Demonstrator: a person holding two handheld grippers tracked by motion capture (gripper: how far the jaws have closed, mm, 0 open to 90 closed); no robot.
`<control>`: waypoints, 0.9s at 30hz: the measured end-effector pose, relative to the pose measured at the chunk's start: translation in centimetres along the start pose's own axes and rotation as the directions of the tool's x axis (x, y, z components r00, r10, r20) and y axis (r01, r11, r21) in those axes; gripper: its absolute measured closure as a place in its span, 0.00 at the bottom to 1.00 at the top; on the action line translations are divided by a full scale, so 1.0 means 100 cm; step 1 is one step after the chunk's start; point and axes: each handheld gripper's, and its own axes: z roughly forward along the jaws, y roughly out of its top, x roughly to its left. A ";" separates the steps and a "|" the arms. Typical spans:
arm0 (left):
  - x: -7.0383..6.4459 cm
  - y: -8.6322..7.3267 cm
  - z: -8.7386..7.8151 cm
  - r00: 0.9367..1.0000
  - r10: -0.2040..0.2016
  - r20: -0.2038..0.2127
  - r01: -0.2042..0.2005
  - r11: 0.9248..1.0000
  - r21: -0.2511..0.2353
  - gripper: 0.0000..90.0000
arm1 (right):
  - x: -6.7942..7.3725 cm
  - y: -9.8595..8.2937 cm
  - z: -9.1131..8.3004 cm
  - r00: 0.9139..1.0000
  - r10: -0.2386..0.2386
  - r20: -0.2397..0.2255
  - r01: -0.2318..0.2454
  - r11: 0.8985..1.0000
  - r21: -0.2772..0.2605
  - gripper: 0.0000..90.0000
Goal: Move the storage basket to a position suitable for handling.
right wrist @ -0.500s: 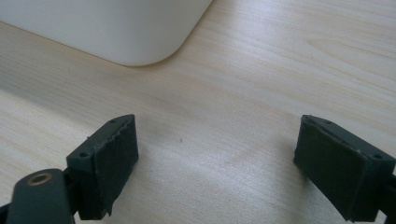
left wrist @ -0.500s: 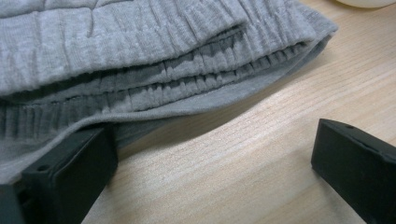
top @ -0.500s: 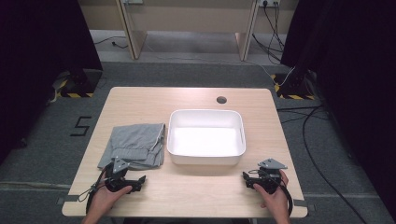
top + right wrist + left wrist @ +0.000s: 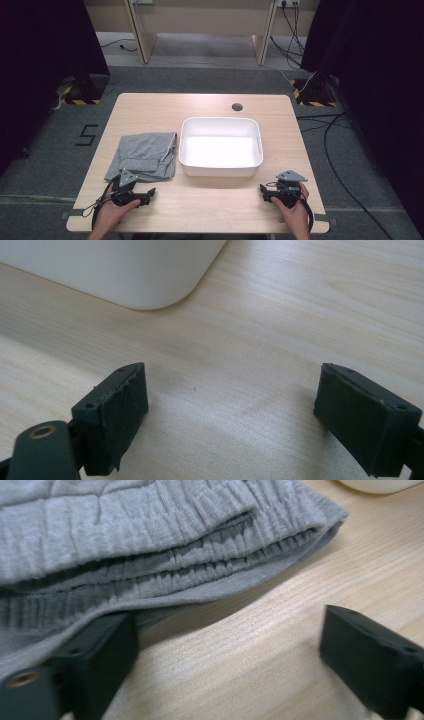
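A folded grey garment (image 4: 145, 155) lies on the left half of the wooden table (image 4: 210, 212), beside a white rectangular tub (image 4: 220, 171) that stands empty in the middle. My left gripper (image 4: 142, 192) rests at the garment's near edge, held by a hand. In the left gripper view it (image 4: 225, 670) is open, its left jaw against the ribbed waistband of the garment (image 4: 150, 540), with bare wood between the jaws. My right gripper (image 4: 265, 192) sits near the tub's near right corner. It (image 4: 230, 425) is open over bare wood, with the tub's rounded corner (image 4: 110, 270) ahead.
A dark round hole (image 4: 237, 106) marks the table's far side. The table's front edge runs just behind both hands. Cables (image 4: 345, 150) trail over the grey floor at the right, and wooden furniture legs (image 4: 140, 30) stand beyond the table.
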 end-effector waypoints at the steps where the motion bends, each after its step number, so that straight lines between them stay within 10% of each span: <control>1: 0.000 0.001 -0.002 1.000 0.002 0.000 -0.002 1.000 -0.008 0.19 | 0.000 0.000 0.000 1.000 -0.002 0.000 0.002 1.000 -0.001 0.16; 10: 0.015 0.031 -0.020 0.999 -0.033 -0.026 0.029 0.992 -0.119 0.17 | 0.010 -0.001 -0.002 1.000 0.002 0.004 -0.002 1.000 0.001 0.17; 27: 0.044 0.070 0.013 0.994 -0.071 -0.079 0.065 0.994 -0.085 0.17 | 0.027 -0.005 -0.005 1.000 -0.008 -0.014 0.008 1.000 0.001 0.16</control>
